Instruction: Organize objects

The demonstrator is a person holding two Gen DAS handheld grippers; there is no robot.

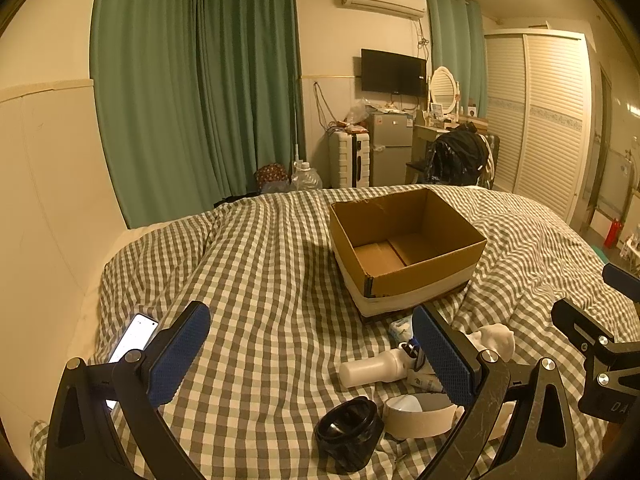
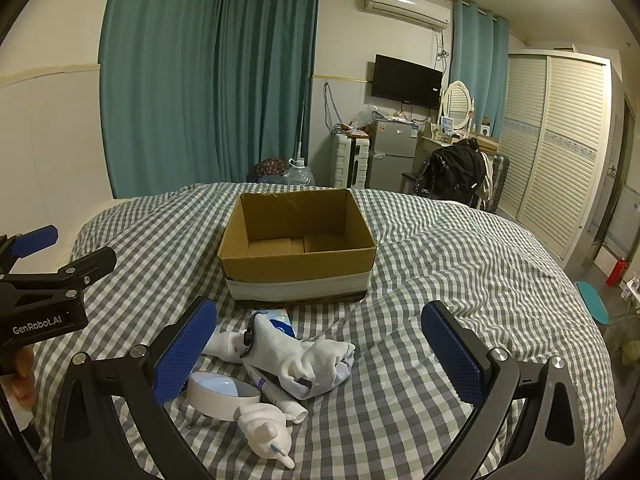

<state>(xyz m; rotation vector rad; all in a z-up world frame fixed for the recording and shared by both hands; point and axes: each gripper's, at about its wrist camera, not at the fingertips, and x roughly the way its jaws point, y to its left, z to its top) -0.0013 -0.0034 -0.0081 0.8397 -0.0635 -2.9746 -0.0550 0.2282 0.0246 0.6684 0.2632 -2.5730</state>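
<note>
The left hand-held gripper (image 1: pixel 310 354) is spread wide over the bed (image 1: pixel 260 272), gripping nothing; a black jar (image 1: pixel 349 432) and white bottle (image 1: pixel 374 368) lie between its 2 fingers. The right hand-held gripper (image 2: pixel 318 354) is equally wide and empty above white socks (image 2: pixel 308 356) and a tape roll (image 2: pixel 222 394). Beyond both, the cardboard box (image 2: pixel 298 266) sits open, nothing visible inside.

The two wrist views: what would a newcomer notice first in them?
First, the open, empty cardboard box in the middle of the checkered bed cover. Next, the small pile in front of it: white socks, a tape roll and a white bottle. Both hand-held grippers, left and right, stand open over this pile.
</note>
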